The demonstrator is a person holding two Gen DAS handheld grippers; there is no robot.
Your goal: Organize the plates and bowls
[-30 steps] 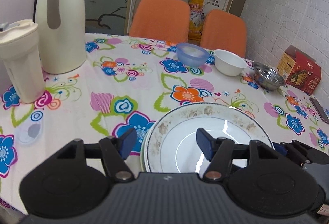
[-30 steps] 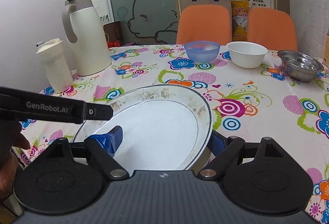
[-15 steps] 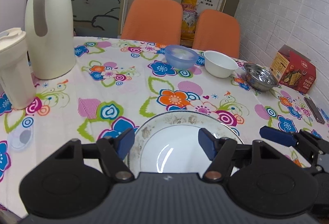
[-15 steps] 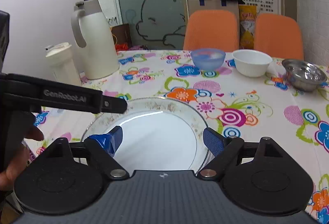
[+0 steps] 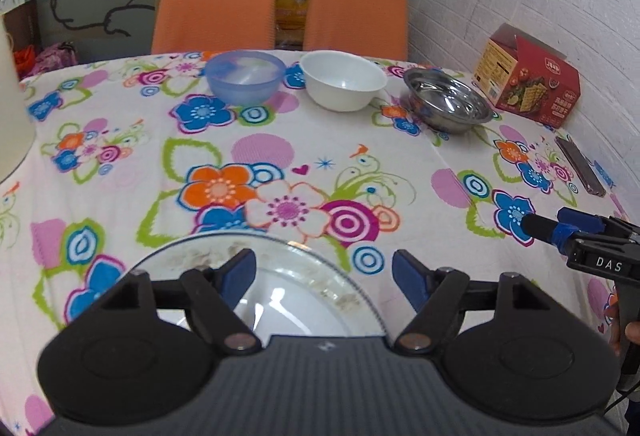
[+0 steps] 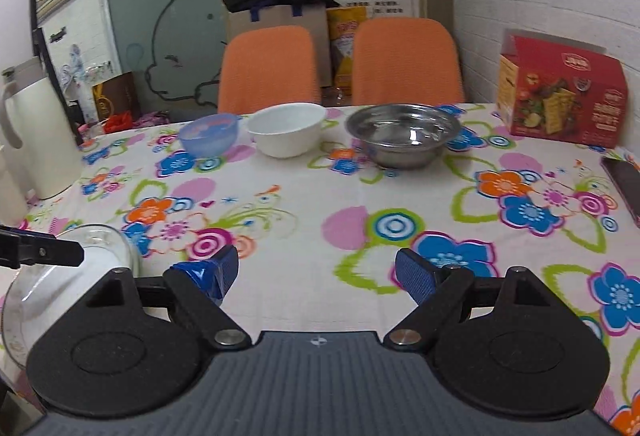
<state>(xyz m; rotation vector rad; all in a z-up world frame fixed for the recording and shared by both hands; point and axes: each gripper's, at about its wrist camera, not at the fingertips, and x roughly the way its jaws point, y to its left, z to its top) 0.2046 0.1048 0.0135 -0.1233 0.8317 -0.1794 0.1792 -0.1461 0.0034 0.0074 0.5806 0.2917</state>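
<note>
The plate [image 5: 280, 276], likely rigid, glossy and breakable, is seen at 6 o'clock under the left gripper [image 5: 323, 278]; its rim is best pinched. Both jaws, including the right gripper [image 6: 316, 276], are spread wide, empty.

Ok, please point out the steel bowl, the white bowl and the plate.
steel bowl [image 6: 402, 134]: right wrist view, inner bottom.
white bowl [image 5: 343, 86]: left wrist view, inner wall.
plate [image 5: 288, 276]: left wrist view, patterned rim.

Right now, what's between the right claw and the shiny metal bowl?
Only flowered tablecloth. In the right wrist view, nothing sits between the open right claw and the metal bowl.
</note>
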